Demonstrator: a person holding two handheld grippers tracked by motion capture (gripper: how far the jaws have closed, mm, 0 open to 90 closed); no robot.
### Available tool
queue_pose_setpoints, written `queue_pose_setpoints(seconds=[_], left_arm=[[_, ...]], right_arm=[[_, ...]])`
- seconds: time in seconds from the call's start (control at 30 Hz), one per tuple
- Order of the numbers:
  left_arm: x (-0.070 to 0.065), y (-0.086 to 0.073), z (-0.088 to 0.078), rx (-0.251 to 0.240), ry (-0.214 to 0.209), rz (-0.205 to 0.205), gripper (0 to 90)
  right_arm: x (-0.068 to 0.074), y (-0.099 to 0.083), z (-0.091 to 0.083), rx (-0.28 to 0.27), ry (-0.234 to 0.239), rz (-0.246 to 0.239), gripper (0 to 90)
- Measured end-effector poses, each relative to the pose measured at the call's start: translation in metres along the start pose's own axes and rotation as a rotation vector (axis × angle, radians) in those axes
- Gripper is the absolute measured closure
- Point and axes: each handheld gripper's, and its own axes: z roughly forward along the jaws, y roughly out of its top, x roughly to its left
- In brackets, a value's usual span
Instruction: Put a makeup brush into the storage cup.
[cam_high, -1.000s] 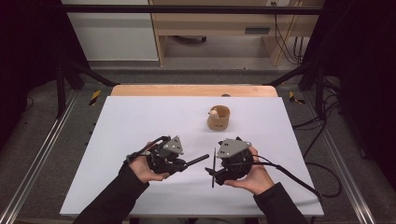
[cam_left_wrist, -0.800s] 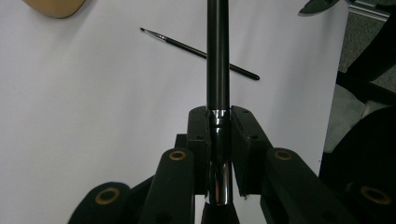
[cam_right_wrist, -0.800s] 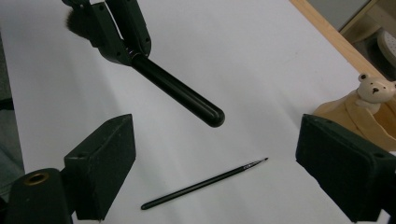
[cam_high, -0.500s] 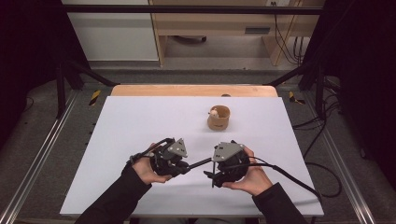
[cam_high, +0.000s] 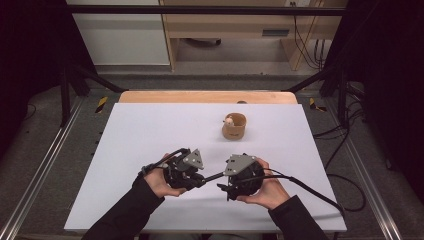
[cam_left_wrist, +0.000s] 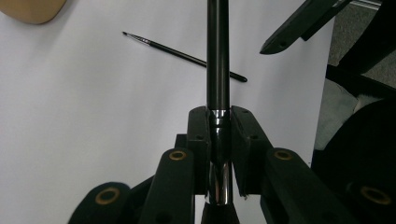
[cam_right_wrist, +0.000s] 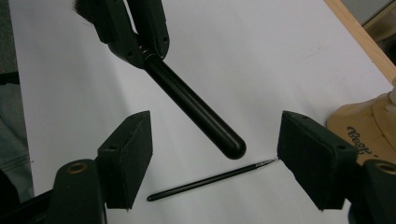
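Thick black brush (cam_left_wrist: 218, 56) clamped at its metal collar, handle end reaching out above the white table, thin black brush (cam_right_wrist: 210, 179) lying flat just beneath.

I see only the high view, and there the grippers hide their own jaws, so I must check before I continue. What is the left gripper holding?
Observer: The left gripper is shut on a thick black round-handled brush, clamped at its shiny metal collar.
Operator: Does the right gripper grip the handle already?
Observer: No. The right gripper has just been closing, but its pads stand apart from the handle's rounded end, which lies between them.
Operator: Is something lying under them?
Observer: Yes, a thin black pointed-tip brush lies on the white table.
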Motion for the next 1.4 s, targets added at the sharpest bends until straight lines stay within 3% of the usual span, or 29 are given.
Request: queue_pose_setpoints(seconds=[0.53,0.77,1.13,1.4], left_arm=[[-0.003,0.005,0.004,0.012,-0.011,0.011,78.2],[-0.004,0.007,0.006,0.019,-0.016,0.02,78.2],[-0.008,0.008,0.007,0.016,-0.026,0.037,78.2],[-0.008,0.007,0.007,0.016,-0.032,0.048,78.2]], right_arm=[[0.005,0.001,0.01,0.056,0.022,-0.114,45.8],[0.006,0.001,0.012,0.052,0.027,-0.158,52.3],[0.008,0.0,0.013,0.057,0.047,-0.194,61.9],[0.009,0.0,0.013,0.056,0.058,-0.21,64.1]])
